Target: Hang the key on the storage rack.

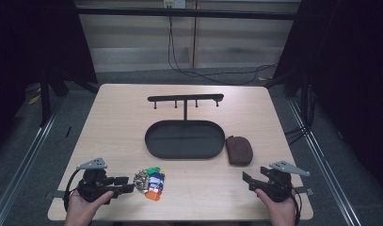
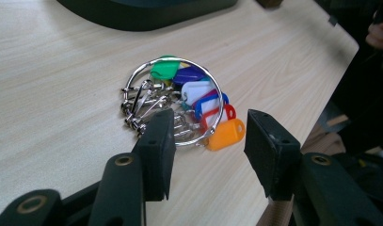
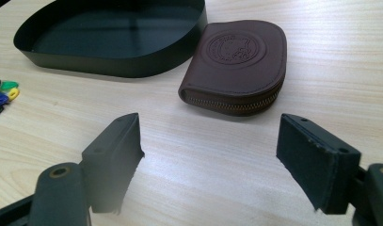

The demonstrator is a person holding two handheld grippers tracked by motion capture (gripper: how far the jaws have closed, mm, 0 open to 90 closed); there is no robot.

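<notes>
A pale wooden desk point(image 1: 114, 127) carries everything here. Largest on it is a black oval tray point(image 1: 185, 139) near the middle, with a thin post rising from its far rim to a crossbar point(image 1: 185, 98) that has short pegs hanging under it. Just beside the tray's right end lies a brown zipped leather pouch point(image 1: 239, 150), flat on the wood, its embossed round stamp facing up in the right gripper view point(image 3: 236, 66); whether it touches the tray wall is hard to judge from that angle, though a narrow gap seems to show.

At the near left corner the person's left hand holds the left claw point(image 1: 131, 184), lying low and pointing toward the centre. Its jaws stand apart with nothing pressed between them. At the near right corner the right claw point(image 1: 246, 181) is held the same way, aimed toward the pouch, its jaws wide apart over bare wood point(image 3: 208, 155).

Smallest is the key ring point(image 1: 150, 182), lying flat on the desk near the front edge, just ahead of the left claw's tips. In the left gripper view the metal ring point(image 2: 179, 101) carries a fan of coloured plastic tags, green, purple, white, blue, red and orange, plus a cluster of small metal clips on its left. The left jaw overlaps the ring's near edge in that view.
</notes>
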